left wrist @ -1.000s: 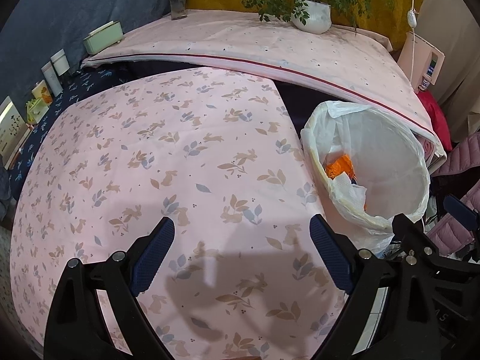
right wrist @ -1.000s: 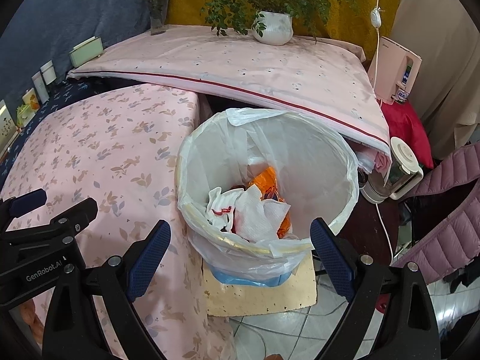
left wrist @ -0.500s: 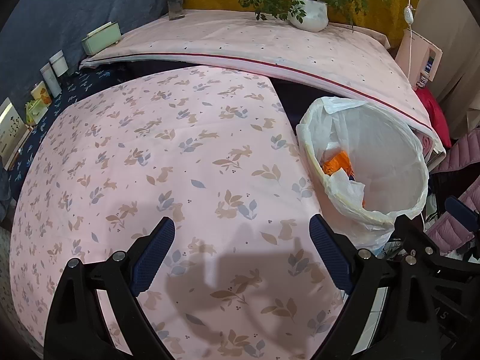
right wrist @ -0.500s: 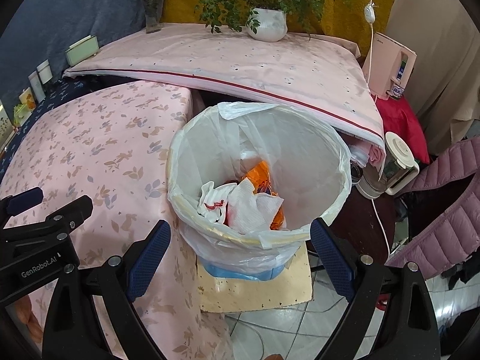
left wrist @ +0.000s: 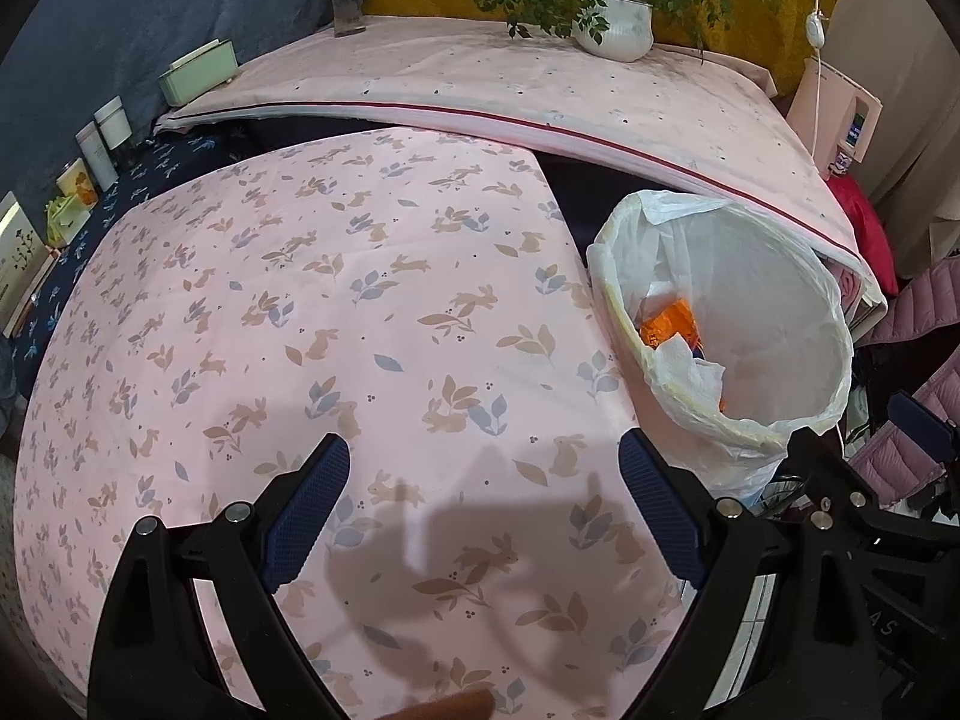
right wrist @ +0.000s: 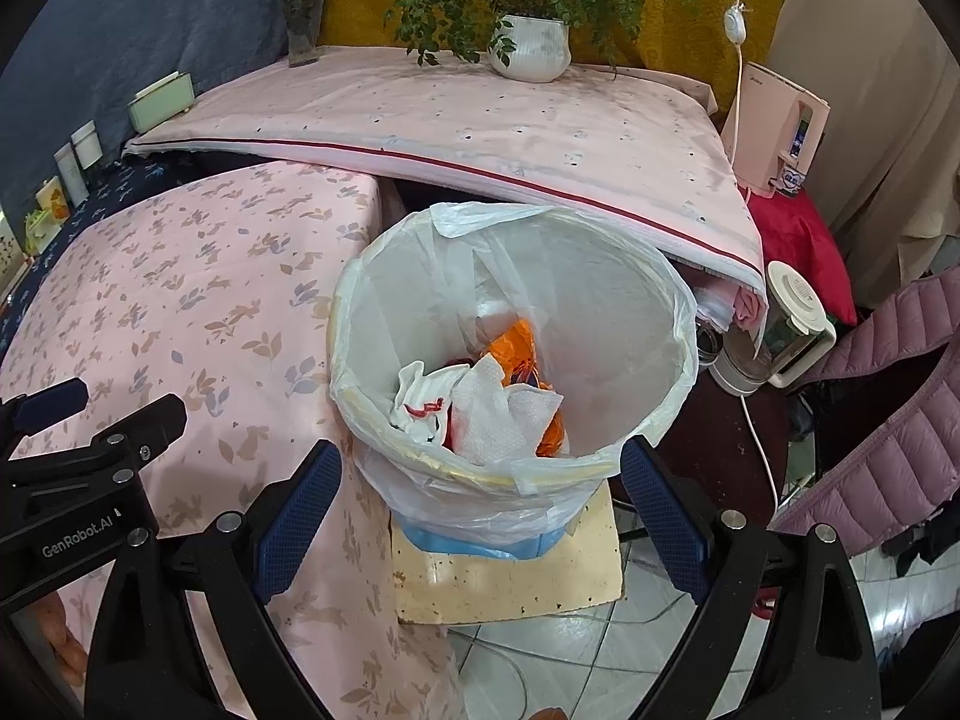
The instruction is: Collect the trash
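A trash bin lined with a white plastic bag [right wrist: 636, 276] stands on a cream block beside the table; it also shows in the left wrist view [left wrist: 798, 300]. Inside lie crumpled white tissues [right wrist: 498, 414] and an orange wrapper [right wrist: 516, 348]. My right gripper [right wrist: 480, 501] is open and empty, just above the bin's near rim. My left gripper [left wrist: 483, 507] is open and empty over the pink rabbit-print tablecloth [left wrist: 300, 312], left of the bin. No loose trash shows on the cloth.
A higher pink-covered table [right wrist: 456, 120] stands behind, with a white plant pot [right wrist: 531, 48] and a flower vase [right wrist: 303, 30]. Small jars and a green box [left wrist: 195, 72] line the left. A kettle [right wrist: 780, 330], cables and a purple jacket [right wrist: 888, 408] lie right.
Both grippers have drawn back slightly towards me, so the bin sits a little farther up in both views. Both stay open and empty.
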